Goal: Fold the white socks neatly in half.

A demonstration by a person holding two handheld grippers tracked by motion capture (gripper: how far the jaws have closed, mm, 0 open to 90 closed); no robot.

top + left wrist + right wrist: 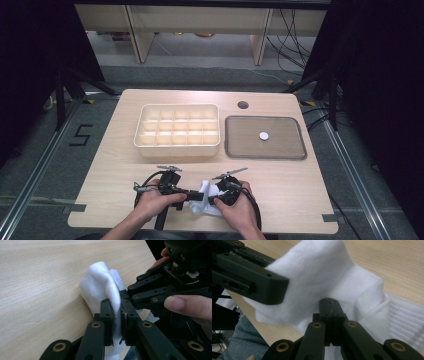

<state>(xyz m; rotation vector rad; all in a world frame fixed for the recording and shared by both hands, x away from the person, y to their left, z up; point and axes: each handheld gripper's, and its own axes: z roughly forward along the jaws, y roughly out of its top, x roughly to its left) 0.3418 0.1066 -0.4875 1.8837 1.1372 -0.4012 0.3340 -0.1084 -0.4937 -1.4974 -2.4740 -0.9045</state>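
The person's hands are meeting at the near edge of the tabletop [280,200], each holding a gripper, with a white sock [205,196] bunched between them. The left gripper [117,315] is pinching a fold of the sock: its fingers [106,315] are standing close together, the cloth squeezed in the narrow gap. The right gripper [329,305] is clamped fully, its fingers [324,307] pressed flat together with sock lying around and behind them; whether cloth is caught in them I cannot tell.

The sock is looking soft and plain white, smooth-knit over most of its body and ribbed at the cuff [404,325], where the ridges are running in fine lines. It is crumpled and doubled over, one rounded hump rising above the wood, a folded band crossing it.

Farther back, a cream box [177,147] of small compartments is sitting beside a grey tray [240,145] carrying a small white disc [263,135].
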